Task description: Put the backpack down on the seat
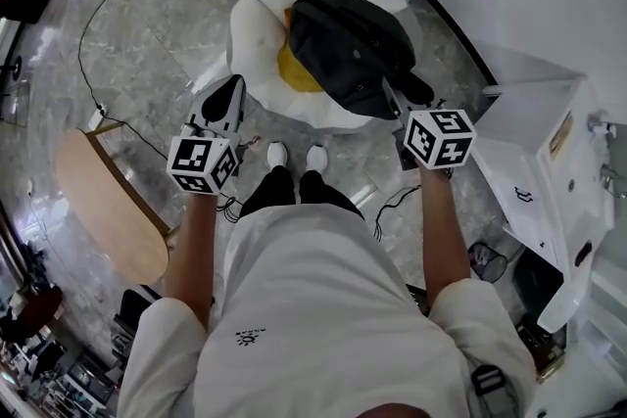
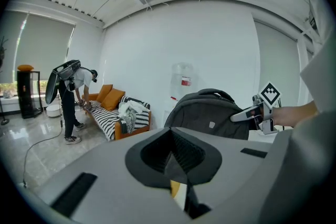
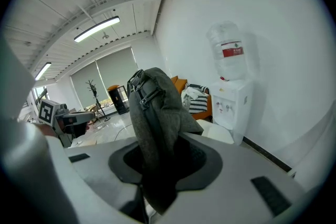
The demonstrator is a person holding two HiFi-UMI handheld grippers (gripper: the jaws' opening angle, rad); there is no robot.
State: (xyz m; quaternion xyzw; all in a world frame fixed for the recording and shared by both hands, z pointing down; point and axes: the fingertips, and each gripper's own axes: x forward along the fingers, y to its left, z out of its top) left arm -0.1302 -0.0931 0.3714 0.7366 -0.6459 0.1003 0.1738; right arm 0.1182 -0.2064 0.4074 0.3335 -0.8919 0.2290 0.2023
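Note:
A dark grey backpack (image 1: 343, 44) rests on a white egg-shaped seat (image 1: 257, 10) with a yellow centre, straight ahead of my feet. My right gripper (image 1: 399, 100) is at the backpack's near right side. In the right gripper view my right gripper (image 3: 157, 168) is shut on a fold of the backpack (image 3: 157, 113), which rises upright from the jaws. My left gripper (image 1: 230, 93) hangs by the seat's near left edge, apart from the bag. In the left gripper view the left gripper (image 2: 173, 157) has its jaws together with nothing between them, and the backpack (image 2: 210, 113) is off to its right.
A water dispenser (image 3: 231, 97) stands against the wall behind the seat. A white cabinet (image 1: 539, 152) is at my right, a wooden table (image 1: 108, 201) at my left, with cables (image 1: 108, 103) across the floor. A striped sofa (image 2: 118, 113) and another person (image 2: 71, 97) are farther off.

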